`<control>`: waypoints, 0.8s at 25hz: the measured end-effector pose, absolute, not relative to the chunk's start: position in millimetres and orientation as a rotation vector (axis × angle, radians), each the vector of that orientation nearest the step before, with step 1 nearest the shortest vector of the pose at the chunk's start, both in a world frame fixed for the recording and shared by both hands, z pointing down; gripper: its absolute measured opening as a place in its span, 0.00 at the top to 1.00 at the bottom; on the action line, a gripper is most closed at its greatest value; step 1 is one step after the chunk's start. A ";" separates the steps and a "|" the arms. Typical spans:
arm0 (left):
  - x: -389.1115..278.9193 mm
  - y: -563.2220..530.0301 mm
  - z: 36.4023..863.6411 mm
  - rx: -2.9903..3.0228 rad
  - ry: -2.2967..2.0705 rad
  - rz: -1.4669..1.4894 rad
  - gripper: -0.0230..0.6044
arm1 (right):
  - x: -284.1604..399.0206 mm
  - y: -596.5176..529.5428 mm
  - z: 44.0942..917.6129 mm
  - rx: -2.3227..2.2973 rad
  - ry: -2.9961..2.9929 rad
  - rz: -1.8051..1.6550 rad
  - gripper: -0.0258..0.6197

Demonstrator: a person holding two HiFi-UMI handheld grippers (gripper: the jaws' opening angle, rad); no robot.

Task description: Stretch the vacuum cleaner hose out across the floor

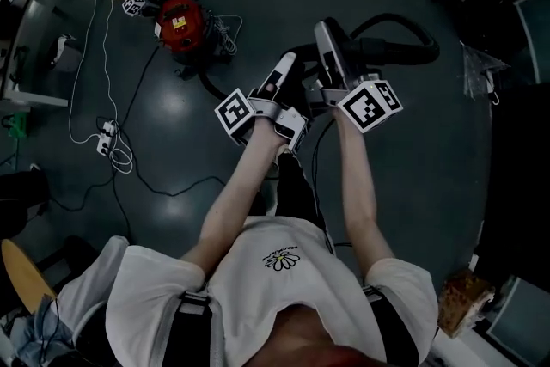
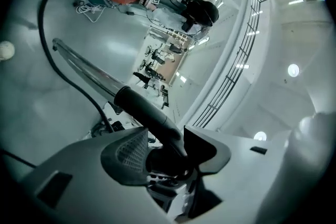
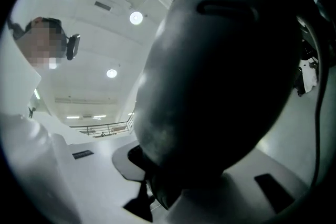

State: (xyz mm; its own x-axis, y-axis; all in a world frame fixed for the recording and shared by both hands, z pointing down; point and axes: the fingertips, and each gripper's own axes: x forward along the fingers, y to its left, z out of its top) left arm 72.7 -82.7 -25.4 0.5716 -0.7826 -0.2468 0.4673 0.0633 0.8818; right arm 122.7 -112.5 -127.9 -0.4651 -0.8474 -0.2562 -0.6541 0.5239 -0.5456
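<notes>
Black hose in right tool, wand handle in left tool

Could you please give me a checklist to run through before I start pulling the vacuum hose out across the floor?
1. Left gripper clamped on the black wand handle: ok.
2. Right gripper clamped on the dark hose end: ok.
3. Hose lying straight: not ok, it curves in a loop.
4. Hose joined to the red vacuum cleaner: cannot tell.
5. Floor free of snags: not ok, a power strip lies left of the cleaner.
</notes>
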 end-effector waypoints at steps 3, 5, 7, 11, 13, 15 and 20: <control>42.7 -22.5 -28.6 1.100 -0.274 -0.944 0.65 | 91.9 -44.2 -133.9 -1.200 2.281 -0.496 0.77; 21.4 18.1 -29.3 1.074 -0.249 -0.928 0.65 | 68.6 0.8 -136.3 -1.185 2.292 -0.474 0.77; 2.0 58.3 -29.0 1.027 -0.206 -0.933 0.65 | 47.5 46.0 -139.9 -1.168 2.304 -0.455 0.77; -7.9 134.3 -35.7 0.849 0.000 -0.938 0.65 | 31.2 136.8 -158.8 -1.101 2.371 -0.410 0.77; -5.1 173.6 -38.9 0.886 -0.005 -0.865 0.65 | 28.3 181.6 -163.1 -1.093 2.376 -0.405 0.77; -8.3 214.6 -38.3 0.930 -0.040 -0.830 0.65 | 20.7 227.5 -161.9 -1.123 2.354 -0.393 0.77; -29.9 323.8 -32.6 1.020 -0.106 -0.891 0.60 | -3.4 355.1 -145.2 -1.304 2.253 -0.430 0.77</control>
